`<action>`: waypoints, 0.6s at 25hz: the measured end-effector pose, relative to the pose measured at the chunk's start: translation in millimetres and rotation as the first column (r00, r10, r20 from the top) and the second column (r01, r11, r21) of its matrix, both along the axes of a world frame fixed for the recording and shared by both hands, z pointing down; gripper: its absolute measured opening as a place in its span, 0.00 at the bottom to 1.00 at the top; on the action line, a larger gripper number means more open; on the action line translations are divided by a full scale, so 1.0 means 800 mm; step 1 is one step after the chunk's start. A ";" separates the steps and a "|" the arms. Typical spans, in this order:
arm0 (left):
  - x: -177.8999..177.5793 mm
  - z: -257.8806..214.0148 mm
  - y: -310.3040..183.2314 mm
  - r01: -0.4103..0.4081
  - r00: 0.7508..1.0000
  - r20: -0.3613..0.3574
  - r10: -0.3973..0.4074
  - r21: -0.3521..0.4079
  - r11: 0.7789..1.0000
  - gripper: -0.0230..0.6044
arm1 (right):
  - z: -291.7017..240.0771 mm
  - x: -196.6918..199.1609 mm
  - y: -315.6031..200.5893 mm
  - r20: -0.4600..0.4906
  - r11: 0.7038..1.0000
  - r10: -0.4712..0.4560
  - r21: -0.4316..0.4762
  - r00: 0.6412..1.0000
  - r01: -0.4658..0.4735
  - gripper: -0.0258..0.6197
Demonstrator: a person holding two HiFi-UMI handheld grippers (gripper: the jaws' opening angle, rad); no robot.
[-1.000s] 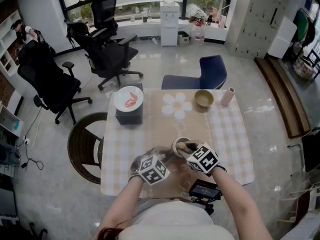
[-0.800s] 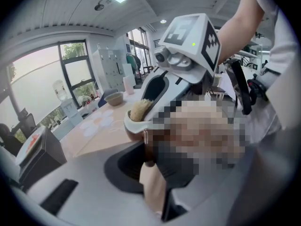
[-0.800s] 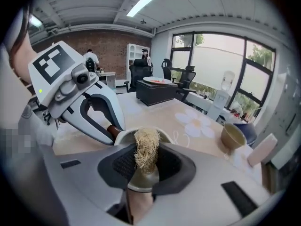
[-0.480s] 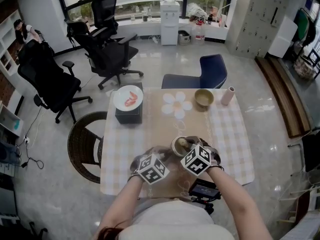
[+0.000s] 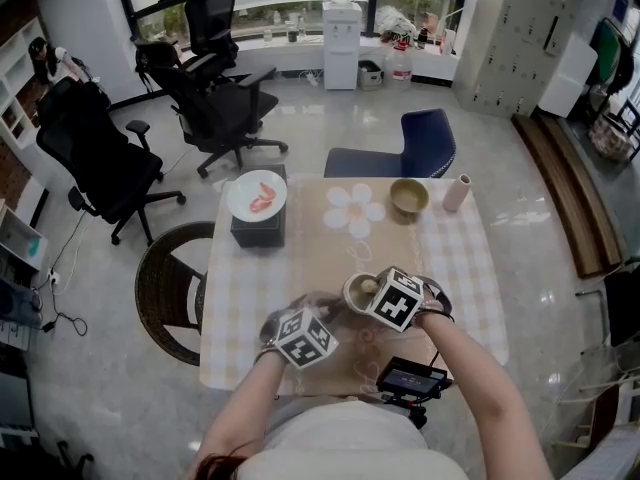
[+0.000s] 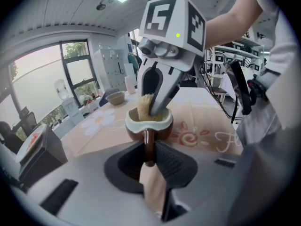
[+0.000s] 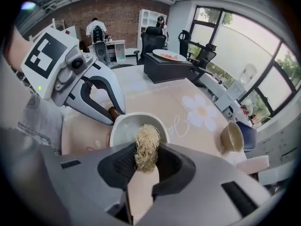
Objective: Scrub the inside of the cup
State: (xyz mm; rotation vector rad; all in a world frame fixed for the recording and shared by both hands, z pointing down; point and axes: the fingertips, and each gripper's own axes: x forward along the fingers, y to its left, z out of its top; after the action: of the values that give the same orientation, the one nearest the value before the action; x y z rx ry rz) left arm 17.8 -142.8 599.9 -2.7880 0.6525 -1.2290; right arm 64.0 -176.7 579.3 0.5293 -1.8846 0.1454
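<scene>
Now the right gripper (image 7: 145, 163), clamped on the scrubber (image 7: 147, 145), is rolled and tipped further than a second ago, dipping it into the cup (image 7: 128, 127) just ahead, while the left gripper (image 6: 149, 145) stays shut on the handle (image 6: 149, 157), so scrubbing seems under way.

Cup (image 5: 357, 291) was at front centre of counter (image 5: 462, 268), scrubber (image 7: 146, 147) inside it. Behind: flower mat (image 5: 354, 211), bowl (image 5: 408, 197) right of it, vase (image 5: 455, 193) further right. Plate (image 5: 257, 196) lay on box (image 5: 258, 232), back left.
</scene>
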 end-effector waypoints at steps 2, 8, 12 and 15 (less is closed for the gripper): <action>0.000 -0.001 0.000 -0.002 1.000 0.002 0.002 0.002 1.000 0.13 | 0.001 0.000 0.005 0.011 0.997 0.008 -0.071 1.000 -0.007 0.18; 0.000 -0.002 0.000 0.002 1.000 0.002 -0.002 0.002 1.000 0.13 | 0.002 -0.003 0.015 0.128 0.971 0.116 -0.222 0.985 -0.085 0.18; 0.000 -0.001 0.000 0.001 1.000 0.005 -0.001 0.003 1.000 0.13 | 0.001 -0.011 0.019 0.252 0.956 0.196 -0.264 0.947 -0.128 0.18; -0.001 0.001 -0.001 0.006 1.000 0.006 -0.006 0.001 1.000 0.13 | -0.002 -0.018 0.017 0.307 0.963 0.205 -0.232 0.930 -0.135 0.18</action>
State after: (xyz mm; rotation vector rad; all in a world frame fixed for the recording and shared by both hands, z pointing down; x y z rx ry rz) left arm 16.6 -143.8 600.4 -2.7824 0.6623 -1.2368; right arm 49.3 -163.4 577.9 0.5502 -2.1125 0.5716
